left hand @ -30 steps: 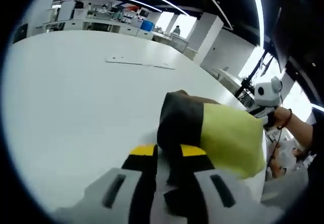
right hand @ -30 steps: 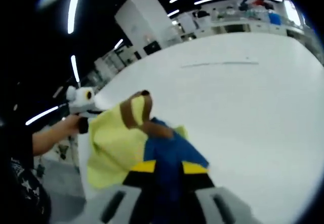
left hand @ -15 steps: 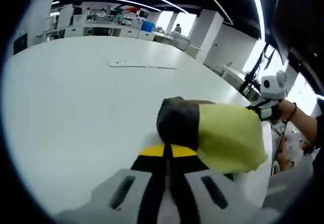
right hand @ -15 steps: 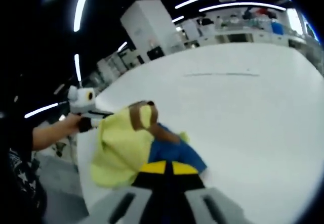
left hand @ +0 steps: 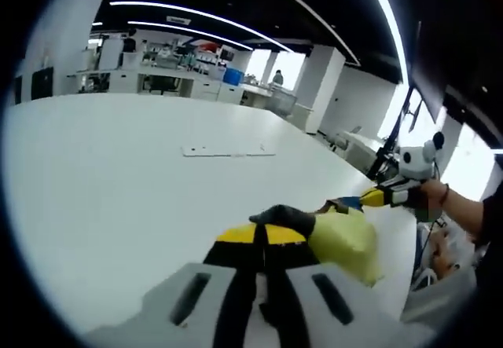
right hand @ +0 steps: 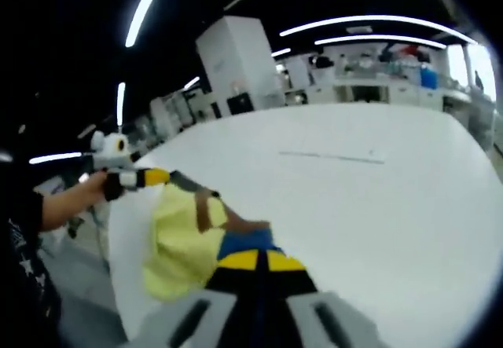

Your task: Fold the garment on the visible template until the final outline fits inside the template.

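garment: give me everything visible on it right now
The garment is soft cloth, mostly pale yellow, with a blue part, brown trim and a dark part. It hangs bunched between the left gripper and right gripper, both shut on it, near the white table's edge. Whether it touches the table is unclear.

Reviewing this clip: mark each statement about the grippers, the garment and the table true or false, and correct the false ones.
1. Both grippers are shut on the garment. True: the left gripper and the right gripper each pinch its cloth.
2. The garment is plain white. False: it is mostly yellow, with blue and dark parts.
3. The garment lies flat and spread on the table. False: it hangs bunched between the two grippers.
4. A thin flat sheet lies further out on the white table. True.
5. The garment covers that sheet. False: they lie apart.
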{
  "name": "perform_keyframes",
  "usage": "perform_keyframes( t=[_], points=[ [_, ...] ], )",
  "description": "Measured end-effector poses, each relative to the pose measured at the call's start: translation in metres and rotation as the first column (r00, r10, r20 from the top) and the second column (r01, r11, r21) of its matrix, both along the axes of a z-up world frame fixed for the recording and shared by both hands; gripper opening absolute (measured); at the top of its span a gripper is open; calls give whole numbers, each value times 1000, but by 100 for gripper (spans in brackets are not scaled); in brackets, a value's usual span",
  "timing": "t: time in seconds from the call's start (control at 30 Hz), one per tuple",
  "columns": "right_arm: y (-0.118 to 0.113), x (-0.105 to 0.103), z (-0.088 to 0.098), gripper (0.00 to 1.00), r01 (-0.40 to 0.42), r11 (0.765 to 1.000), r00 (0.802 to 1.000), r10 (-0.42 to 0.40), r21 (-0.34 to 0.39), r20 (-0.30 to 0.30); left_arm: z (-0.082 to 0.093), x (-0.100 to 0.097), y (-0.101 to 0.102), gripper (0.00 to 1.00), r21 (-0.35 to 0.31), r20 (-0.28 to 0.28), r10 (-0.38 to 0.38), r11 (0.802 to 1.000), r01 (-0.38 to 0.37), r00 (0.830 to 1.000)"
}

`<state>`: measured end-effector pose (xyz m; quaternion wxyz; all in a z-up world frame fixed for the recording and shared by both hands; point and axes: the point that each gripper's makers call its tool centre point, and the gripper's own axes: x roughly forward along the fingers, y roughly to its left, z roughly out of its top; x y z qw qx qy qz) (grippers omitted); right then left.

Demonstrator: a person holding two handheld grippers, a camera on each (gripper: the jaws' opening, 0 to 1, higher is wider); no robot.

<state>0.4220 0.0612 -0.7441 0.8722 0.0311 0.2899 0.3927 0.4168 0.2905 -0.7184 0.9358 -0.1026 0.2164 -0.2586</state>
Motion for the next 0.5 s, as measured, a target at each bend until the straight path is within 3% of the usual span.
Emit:
perform_keyframes(
  t=[0.3,0.4,0.5],
  points=[
    [-5,36,36,0,82,996,993,-83,21,86,38,25,0,0,92,119,1,996,-12,993],
    [-7,52,43,0,116,993,988,-119,31,103,42,38,7,0,77,139,32,996,-43,990],
    [-7,72,47,0,154,987,981,-158,37,116,42,50,7,0,18,128,63,998,-65,990]
  ],
)
